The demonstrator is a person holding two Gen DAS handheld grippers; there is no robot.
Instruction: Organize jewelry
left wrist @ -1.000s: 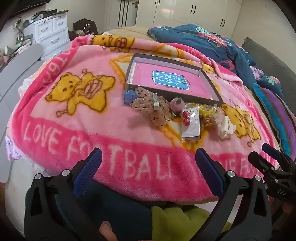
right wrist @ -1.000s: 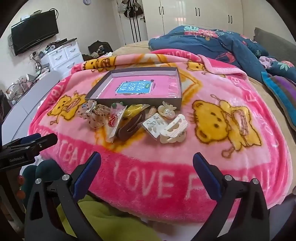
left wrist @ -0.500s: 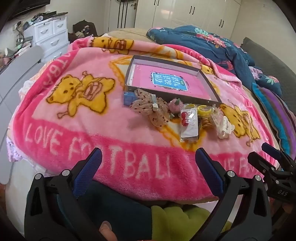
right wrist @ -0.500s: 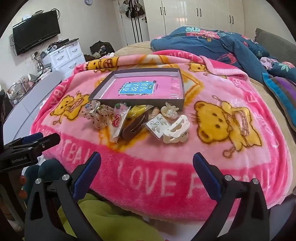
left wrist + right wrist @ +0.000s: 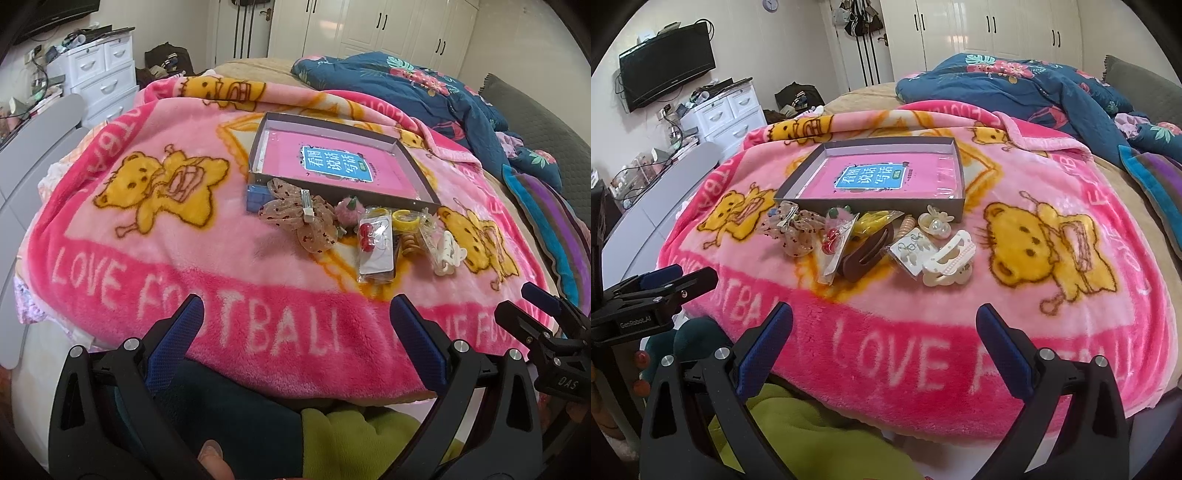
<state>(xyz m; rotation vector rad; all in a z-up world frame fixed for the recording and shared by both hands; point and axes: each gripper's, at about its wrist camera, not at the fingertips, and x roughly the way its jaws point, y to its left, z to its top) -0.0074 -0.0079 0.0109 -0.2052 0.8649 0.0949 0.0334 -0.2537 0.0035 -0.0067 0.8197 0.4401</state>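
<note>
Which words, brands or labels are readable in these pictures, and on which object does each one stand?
"LOVE FOOTBALL": pink blanket, white letters.
"看图说话写话": blue label of the pink book inside the grey box.
"GenRobot.AI": left gripper body.
"DAS": right gripper body, partly cut off.
Small print beside the book label: too small to read.

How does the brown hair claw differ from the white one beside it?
The brown hair claw is dark, plain and smooth; the white hair claw is pale with cut-out edging. The brown one lies partly under the packet of red beads; the white one lies uncovered, further right. Both rest on the pink blanket, outside the box.
</note>
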